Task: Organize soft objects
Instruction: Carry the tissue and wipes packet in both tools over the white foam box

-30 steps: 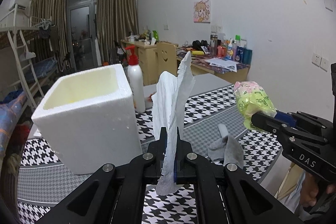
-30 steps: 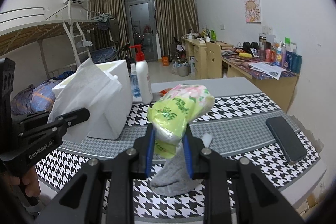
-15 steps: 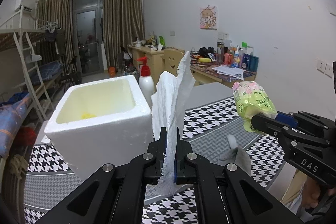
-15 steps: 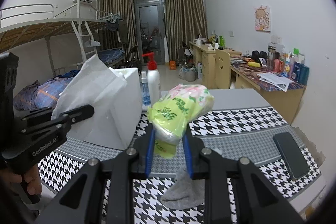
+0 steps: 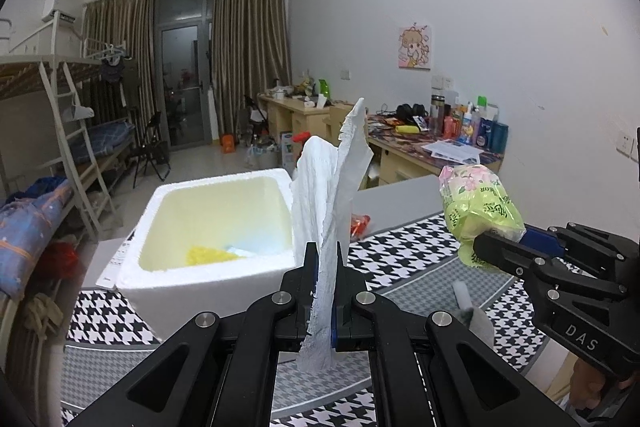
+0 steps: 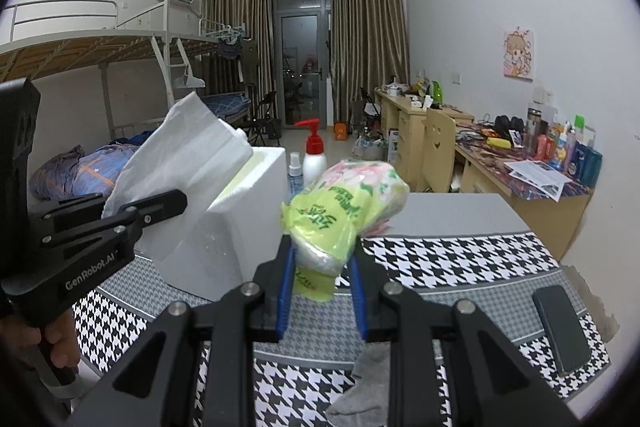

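My left gripper is shut on a white paper towel that stands upright between its fingers, held above the table just right of the open white foam box; the towel also shows in the right wrist view. My right gripper is shut on a green tissue pack, held in the air; it also shows in the left wrist view. A yellow item lies inside the box. A grey sock lies on the table below the right gripper.
A houndstooth cloth covers the table. A white pump bottle with red top and a small spray bottle stand behind the box. A black phone lies at the right. A red packet lies behind the towel.
Both grippers have risen with their loads. The box's inside has come into the left wrist view, and the sock has dropped lower in both views.
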### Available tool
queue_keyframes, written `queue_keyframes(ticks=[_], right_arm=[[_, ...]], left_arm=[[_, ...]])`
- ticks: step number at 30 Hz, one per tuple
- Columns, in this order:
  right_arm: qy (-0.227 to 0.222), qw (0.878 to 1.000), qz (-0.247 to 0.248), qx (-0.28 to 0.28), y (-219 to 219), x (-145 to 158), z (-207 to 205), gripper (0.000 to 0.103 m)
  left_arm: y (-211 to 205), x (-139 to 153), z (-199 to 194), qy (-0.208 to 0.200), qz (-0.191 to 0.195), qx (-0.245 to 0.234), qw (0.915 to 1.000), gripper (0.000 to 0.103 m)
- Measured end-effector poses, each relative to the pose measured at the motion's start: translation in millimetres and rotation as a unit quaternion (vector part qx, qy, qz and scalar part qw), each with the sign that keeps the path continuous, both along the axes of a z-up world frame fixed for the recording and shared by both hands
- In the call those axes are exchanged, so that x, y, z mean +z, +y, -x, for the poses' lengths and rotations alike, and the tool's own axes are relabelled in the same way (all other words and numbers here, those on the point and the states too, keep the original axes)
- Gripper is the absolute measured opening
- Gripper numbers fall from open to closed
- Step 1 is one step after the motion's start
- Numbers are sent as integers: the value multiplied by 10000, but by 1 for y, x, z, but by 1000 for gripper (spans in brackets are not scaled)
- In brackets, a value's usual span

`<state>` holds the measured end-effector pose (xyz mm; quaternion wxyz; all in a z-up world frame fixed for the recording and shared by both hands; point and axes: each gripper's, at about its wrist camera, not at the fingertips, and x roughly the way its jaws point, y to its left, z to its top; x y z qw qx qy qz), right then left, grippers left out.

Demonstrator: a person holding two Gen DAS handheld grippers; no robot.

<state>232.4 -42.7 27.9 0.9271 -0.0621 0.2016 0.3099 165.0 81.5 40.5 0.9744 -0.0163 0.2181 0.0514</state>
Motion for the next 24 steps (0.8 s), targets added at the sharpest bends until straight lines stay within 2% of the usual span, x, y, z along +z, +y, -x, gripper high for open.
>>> queue_keyframes(ticks=[24], right_arm=[[-152,9985,-115,516,45,24,-15,30]], left_arm=[[36,21,-11,-181,-78,514,9985,3]])
